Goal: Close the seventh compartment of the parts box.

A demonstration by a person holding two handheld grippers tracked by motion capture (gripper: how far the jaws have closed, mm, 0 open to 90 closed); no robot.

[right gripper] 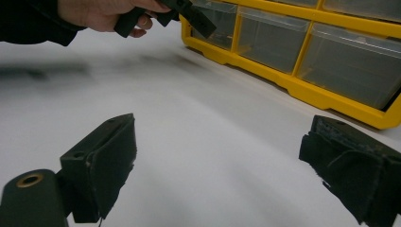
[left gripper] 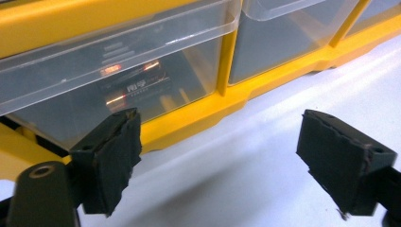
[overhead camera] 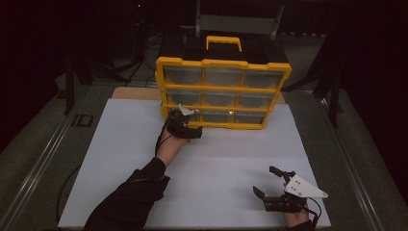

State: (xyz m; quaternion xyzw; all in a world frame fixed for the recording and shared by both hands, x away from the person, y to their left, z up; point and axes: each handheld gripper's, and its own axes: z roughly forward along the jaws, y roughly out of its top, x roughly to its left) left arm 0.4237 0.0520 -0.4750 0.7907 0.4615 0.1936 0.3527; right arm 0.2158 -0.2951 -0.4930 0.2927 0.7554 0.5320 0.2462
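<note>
1. At the centre of the high view, my left gripper [overhead camera: 185, 126] sits at the lower left corner of the yellow plastic organiser cabinet with clear drawers [overhead camera: 223, 91], which stands upright at the far edge of the white desk [overhead camera: 120, 159].

2. In the left gripper view, the fingers [left gripper: 111, 158] are spread wide with nothing between them, just short of the clear plastic bottom-left drawer [left gripper: 118, 80], which fills the upper left of that frame.

3. My right gripper [overhead camera: 276, 187] rests low at the lower right of the high view, well apart from the cabinet, its fingers [right gripper: 101, 165] also spread and holding nothing.

4. I judge the drawer light, stiff and slick: thin, glossy, see-through plastic that could crack under a hard pinch and slide out of padded fingers.

5. The best hold looks to be the protruding lip along the drawer's top front edge, pinched from above and below, then drawn straight out.

6. The cabinet looks light enough to skid or tip towards me when a drawer sticks, so bracing the yellow frame with the right gripper seems wise.

7. Something dark with faint lettering lies inside the drawer; I cannot tell what it is.
</note>
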